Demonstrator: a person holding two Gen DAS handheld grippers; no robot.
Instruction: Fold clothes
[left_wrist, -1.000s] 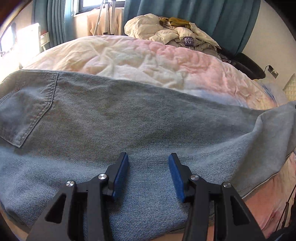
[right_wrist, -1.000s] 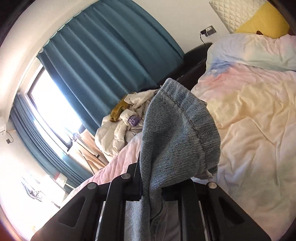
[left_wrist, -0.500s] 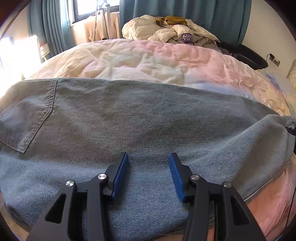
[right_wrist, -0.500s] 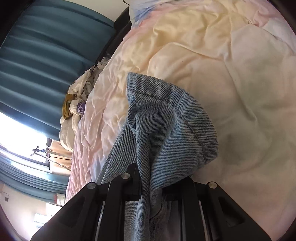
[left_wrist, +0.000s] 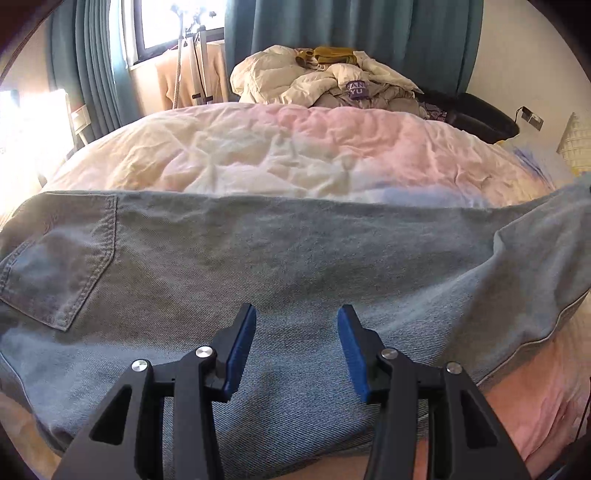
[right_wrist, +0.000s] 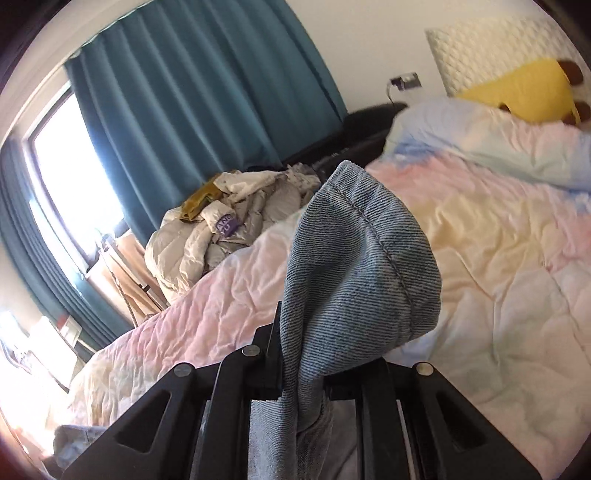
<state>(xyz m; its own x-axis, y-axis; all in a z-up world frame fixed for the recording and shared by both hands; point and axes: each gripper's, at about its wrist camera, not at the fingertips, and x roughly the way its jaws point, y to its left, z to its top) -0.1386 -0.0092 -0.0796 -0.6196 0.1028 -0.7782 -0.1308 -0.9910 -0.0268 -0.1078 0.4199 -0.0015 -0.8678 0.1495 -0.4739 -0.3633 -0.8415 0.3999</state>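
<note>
Teal curtains (left_wrist: 369, 44) and a bright window back a bed (left_wrist: 295, 155) covered in a pastel pink, cream and blue quilt, with a heap of pale bedding and clothes (left_wrist: 325, 85) piled at its far side. Across the near part of the bed lie the jeans (left_wrist: 295, 266), spread flat with a back pocket (left_wrist: 62, 258) showing toward the left of the left wrist view and the legs running off to the right.

Over the middle of the denim hang the left tongs (left_wrist: 297, 345), their blue pads spread apart with nothing between them; whether the tips touch the cloth is hard to tell from this angle. The right tongs (right_wrist: 299, 373) are pressed together on a bunched hem end of the jeans, which stands up in a rounded fold above them, lifted clear of the quilt. In the right wrist view a yellow soft toy (right_wrist: 517, 92) sits by the headboard beyond a pale blue pillow (right_wrist: 480, 140).

The step in hand looks like the lengthwise fold: the leg end is raised and ready to be carried over toward the waist. The next move probably calls for sweeping the held hem across to the pocket end while the left tongs pin the middle as a crease line, then laying the hem down square with the waistband and letting go. Care is needed that the lower layer does not drag along and wrinkle.
</note>
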